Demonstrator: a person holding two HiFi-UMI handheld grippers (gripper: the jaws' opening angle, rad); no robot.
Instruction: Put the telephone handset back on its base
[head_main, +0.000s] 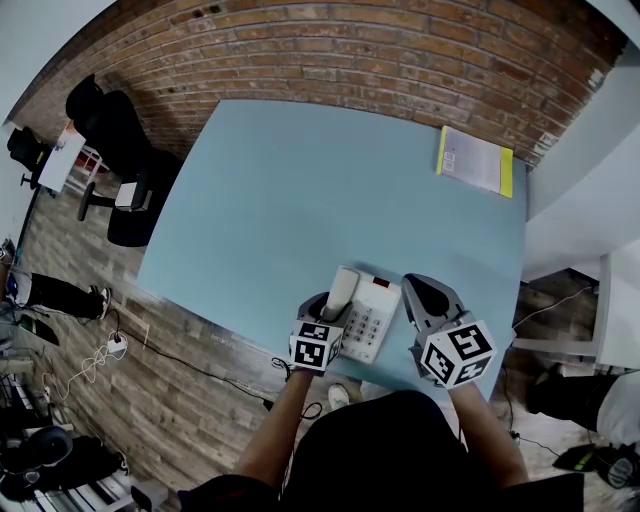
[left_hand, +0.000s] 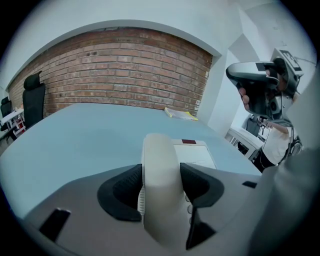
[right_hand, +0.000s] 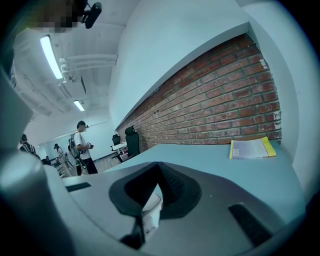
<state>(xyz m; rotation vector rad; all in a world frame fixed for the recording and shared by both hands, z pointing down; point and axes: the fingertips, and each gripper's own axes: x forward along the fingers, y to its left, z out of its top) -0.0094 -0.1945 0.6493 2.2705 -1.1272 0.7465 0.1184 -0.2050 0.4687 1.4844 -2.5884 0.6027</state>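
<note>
With the left gripper (left_hand: 161, 192) clamped on the cream handset (head_main: 343, 288) over the left side of the keypad base (head_main: 378, 318), and the right gripper (right_hand: 153, 190) closed and empty just right of it, the handset should go down level into its cradle before release.

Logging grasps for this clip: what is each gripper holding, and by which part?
The left gripper clamps the handset across its two sides, near the end closest to the person. The right gripper holds nothing; its jaws are together.
</note>
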